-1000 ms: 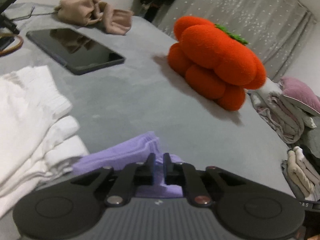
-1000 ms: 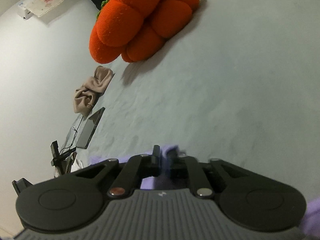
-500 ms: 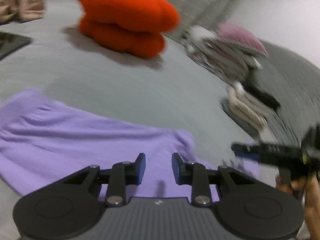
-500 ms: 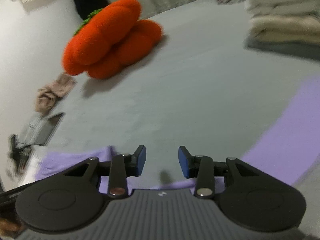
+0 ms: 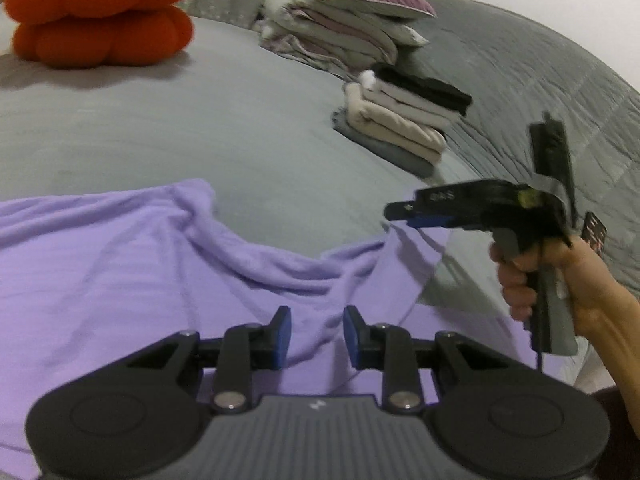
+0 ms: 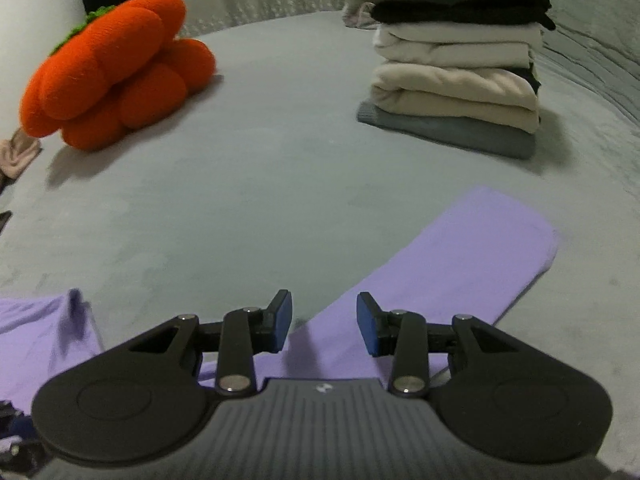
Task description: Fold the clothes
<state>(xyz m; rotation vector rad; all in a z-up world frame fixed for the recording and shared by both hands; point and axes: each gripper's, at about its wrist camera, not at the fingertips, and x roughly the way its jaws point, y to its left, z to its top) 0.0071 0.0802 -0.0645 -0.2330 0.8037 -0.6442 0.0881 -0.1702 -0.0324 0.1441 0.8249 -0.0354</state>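
A purple garment (image 5: 120, 264) lies spread and wrinkled on the grey bed. My left gripper (image 5: 314, 338) is open and empty just above its middle. In the right wrist view one purple sleeve (image 6: 452, 264) stretches out to the right and another part of the garment (image 6: 44, 332) lies at the left. My right gripper (image 6: 324, 326) is open and empty over the base of that sleeve. It also shows in the left wrist view (image 5: 404, 216), held in a hand at the right above the garment's edge.
An orange pumpkin cushion (image 6: 116, 72) sits at the back left. A stack of folded clothes (image 6: 456, 80) stands at the back right, with a second pile and a pink pillow (image 5: 360, 20) behind it. A grey quilt (image 5: 540, 92) covers the right side.
Both grippers were shut on the purple garment one second ago and have opened and let it go. Both views have swung to the right, and the garment now lies spread out.
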